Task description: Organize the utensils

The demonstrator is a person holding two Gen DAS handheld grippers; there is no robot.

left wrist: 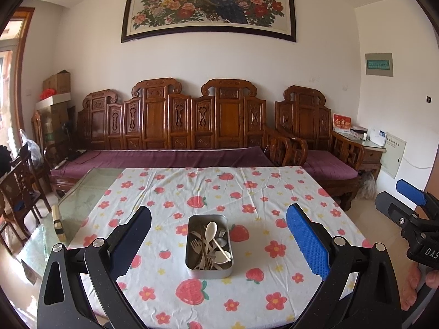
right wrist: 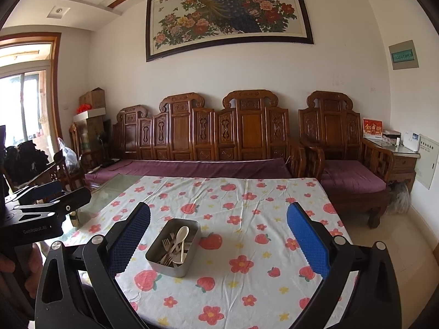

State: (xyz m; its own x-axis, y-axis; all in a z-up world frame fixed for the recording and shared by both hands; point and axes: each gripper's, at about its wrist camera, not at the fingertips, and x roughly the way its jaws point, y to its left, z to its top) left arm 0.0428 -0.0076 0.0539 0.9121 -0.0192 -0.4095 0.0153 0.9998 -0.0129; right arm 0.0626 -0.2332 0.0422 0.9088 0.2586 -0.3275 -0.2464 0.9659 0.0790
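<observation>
Left wrist view: the left gripper (left wrist: 218, 242) is held above the near part of the desk (left wrist: 90, 200), jaws released and spread wide, nothing between them. The blue pads (left wrist: 307, 242) face each other across the gap. A metal tin (left wrist: 209, 270) sits on the strawberry-and-flower tablecloth (left wrist: 274, 192), centred between the two fingers but clear of both. The tin holds a loose pile of utensils: a cream spoon (left wrist: 212, 231) lying bowl-up toward the far end, pale forks (left wrist: 196, 245) with tines toward the left wall, and further pieces tangled below that cannot be sorted out. A small tan block with a dark band (left wrist: 58, 223) lies on the bare glass at the desk's left edge. The right gripper (left wrist: 411, 208) shows at the right margin, off the desk's edge; whether its jaws are parted cannot be told from this view alone. A carved wooden sofa (left wrist: 175, 120) with purple cushions stands behind the desk, a framed peacock picture (left wrist: 208, 5) on the wall above.

Right wrist view: the right gripper (right wrist: 218, 242) also hovers over the near desk edge, jaws released wide and empty. The tin (right wrist: 164, 264) lies left of centre, close to the left finger (right wrist: 129, 242) but not touching it. The spoon (right wrist: 182, 233) and forks (right wrist: 166, 244) are visible inside. The left gripper (right wrist: 52, 200) appears at the left margin, a hand (right wrist: 16, 268) below it.
</observation>
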